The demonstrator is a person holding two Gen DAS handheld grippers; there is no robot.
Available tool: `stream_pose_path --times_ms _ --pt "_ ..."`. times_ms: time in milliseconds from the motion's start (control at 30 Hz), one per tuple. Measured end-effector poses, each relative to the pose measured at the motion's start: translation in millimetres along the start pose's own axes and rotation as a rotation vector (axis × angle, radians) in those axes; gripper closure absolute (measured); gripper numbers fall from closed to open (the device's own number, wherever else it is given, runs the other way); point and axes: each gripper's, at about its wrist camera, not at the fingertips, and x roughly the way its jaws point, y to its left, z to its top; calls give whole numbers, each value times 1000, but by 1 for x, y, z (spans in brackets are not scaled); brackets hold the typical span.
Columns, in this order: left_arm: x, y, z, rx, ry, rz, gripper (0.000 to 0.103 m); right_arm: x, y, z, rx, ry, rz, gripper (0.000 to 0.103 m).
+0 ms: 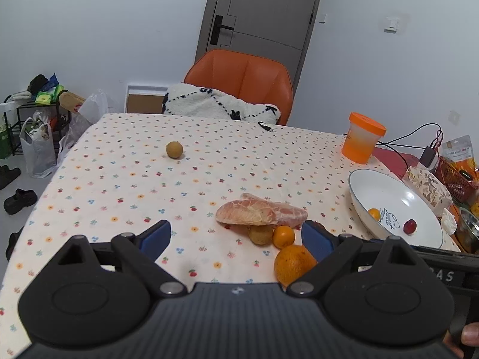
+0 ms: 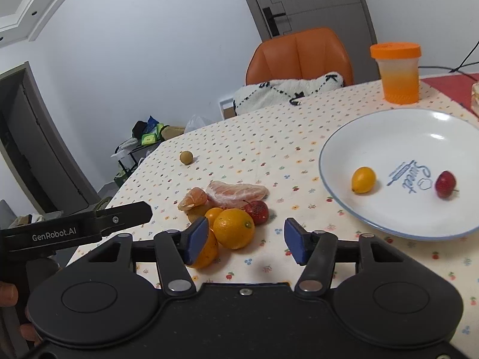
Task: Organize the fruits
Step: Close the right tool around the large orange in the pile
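Right gripper (image 2: 245, 240): your jaws are spread and empty, low over the table's near edge, with the fruit pile just ahead and to the left.
Left gripper (image 1: 236, 236): also spread and empty, beside the right one, facing the same pile.
Pile: a big orange (image 2: 233, 228) is nearest; the left pad (image 2: 197, 239) hides part of another orange below it. Behind it sit a small orange (image 2: 213, 214), a red fruit (image 2: 257, 211), a peeled segment (image 2: 193, 199) and a pomelo piece (image 2: 238, 193), all touching.
Plate (image 2: 344, 137): on the table's right side, already holding a kumquat (image 2: 363, 179) and a red berry (image 2: 445, 184).
Stray: one longan (image 2: 186, 157) sits alone near the far-left edge.
Advice: shift your right gripper left to centre on the big orange, straddle its widest part, and close gently so the neighbours don't roll.
Risk: round fruit will likely scatter toward the near edge if nudged.
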Motion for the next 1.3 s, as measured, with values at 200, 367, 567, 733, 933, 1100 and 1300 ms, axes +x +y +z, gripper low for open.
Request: stream_pose_path --times_ms 200,367,567,733,933,1100,1300 --pt "14 -1 5 -4 10 0 11 16 1 3 27 28 18 53" --pt "25 -1 9 -20 24 -8 11 30 3 4 42 54 27 56" --pt "39 -6 13 -17 40 -6 11 37 2 3 62 59 38 57" --pt "44 -8 13 -23 43 -2 11 44 -4 5 99 73 53 57" --pt "49 -10 12 -23 54 2 11 48 -9 6 117 84 74 67" --pt "55 -14 13 -19 54 8 11 39 -11 4 111 65 66 67" --pt "67 -19 12 -15 65 10 11 28 -19 1 118 48 48 67"
